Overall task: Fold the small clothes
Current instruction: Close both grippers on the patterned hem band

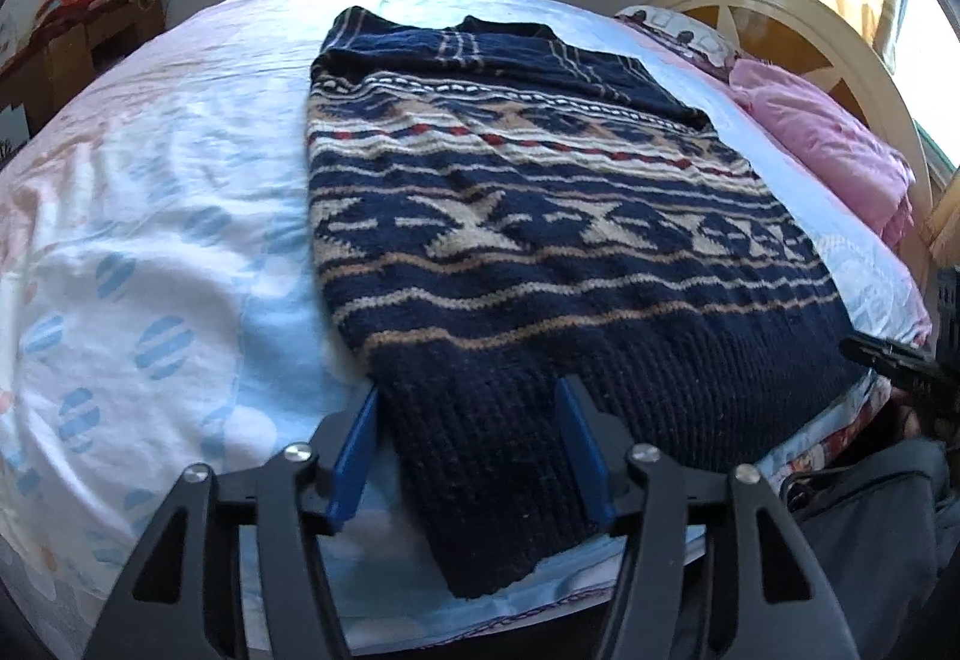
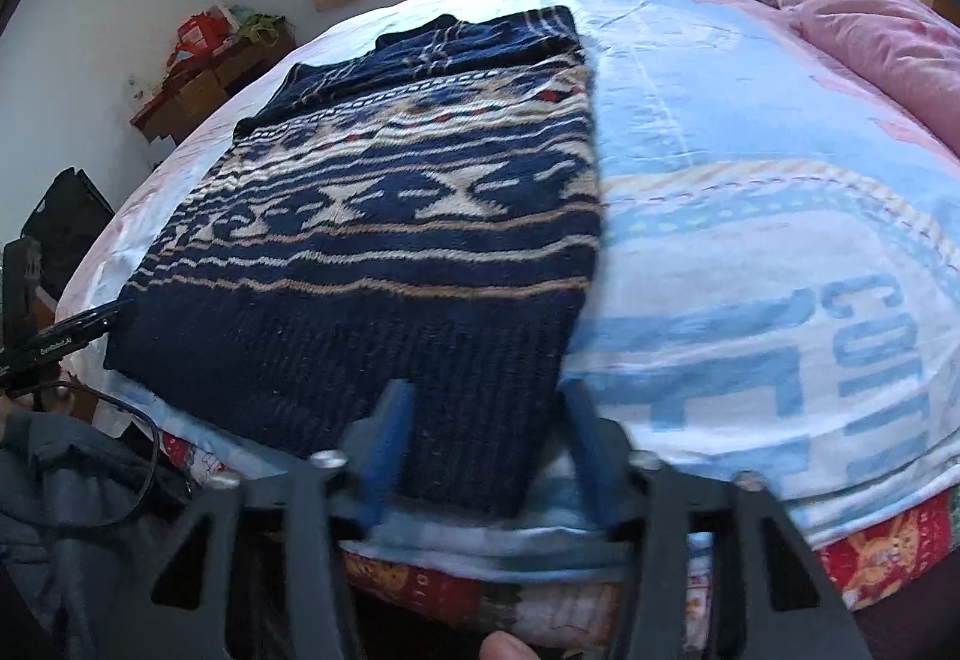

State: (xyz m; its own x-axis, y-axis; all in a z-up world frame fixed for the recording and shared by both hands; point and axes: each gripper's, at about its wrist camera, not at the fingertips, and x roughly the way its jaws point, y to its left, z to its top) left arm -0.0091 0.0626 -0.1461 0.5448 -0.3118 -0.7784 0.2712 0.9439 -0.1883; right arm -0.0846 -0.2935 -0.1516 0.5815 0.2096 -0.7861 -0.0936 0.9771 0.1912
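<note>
Nearest us, our left hand-held gripper (image 1: 468, 390) stands open, its blue fingers (image 1: 354, 456) straddling the near left corner of the knitted sweater (image 1: 540, 216) without pinching it. Our right hand-held gripper (image 2: 489, 390) is open too, spread across the sweater's near right corner at the ribbed hem. The navy patterned sweater lies flat on the bed (image 1: 150, 192), sleeves folded across its far end. Beyond it, a pink pillow (image 1: 828, 132) rests by the headboard (image 1: 780, 12).

Large pale-blue letters "COTT", cut off at the frame edge, printed on the bedsheet (image 2: 750, 252), right of the sweater (image 2: 390, 240). Small white print on the left gripper (image 2: 78, 333), left of the sweater: unreadable.
</note>
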